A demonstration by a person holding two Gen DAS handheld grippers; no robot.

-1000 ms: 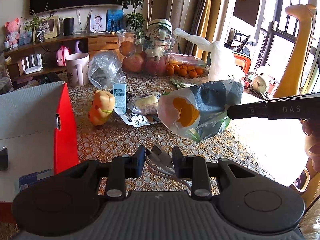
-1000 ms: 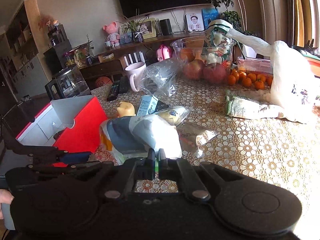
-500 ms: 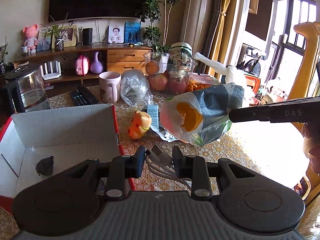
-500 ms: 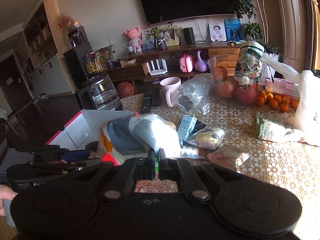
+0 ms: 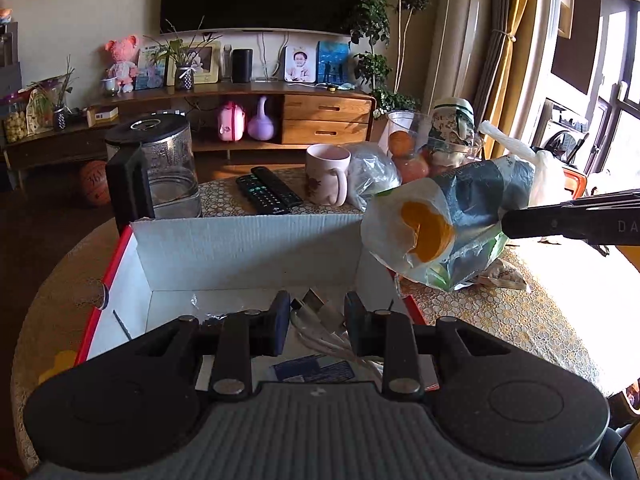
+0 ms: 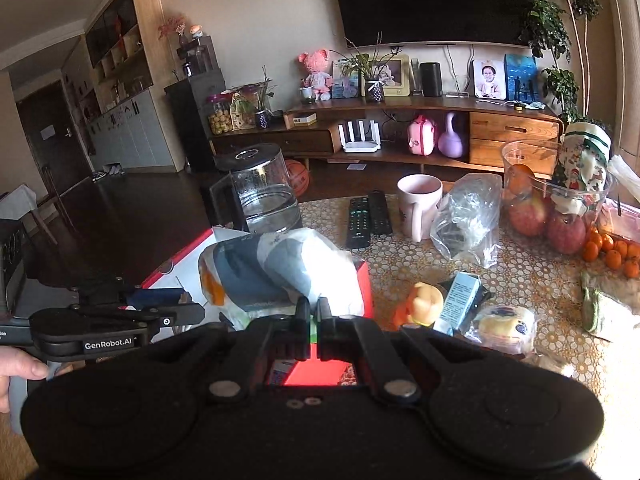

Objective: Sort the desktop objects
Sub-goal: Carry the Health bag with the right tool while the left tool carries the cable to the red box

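1. R gripper pinched tight on edge of snack bag, bag held up over red box.
2. L gripper at left, beside the box; its finger gap isn't clear from here.
3. On table w/ lace cloth: yellow toy, small blue carton, wrapped bun.
4. Further back: pink mug, two remotes, glass kettle, fruit bowl.
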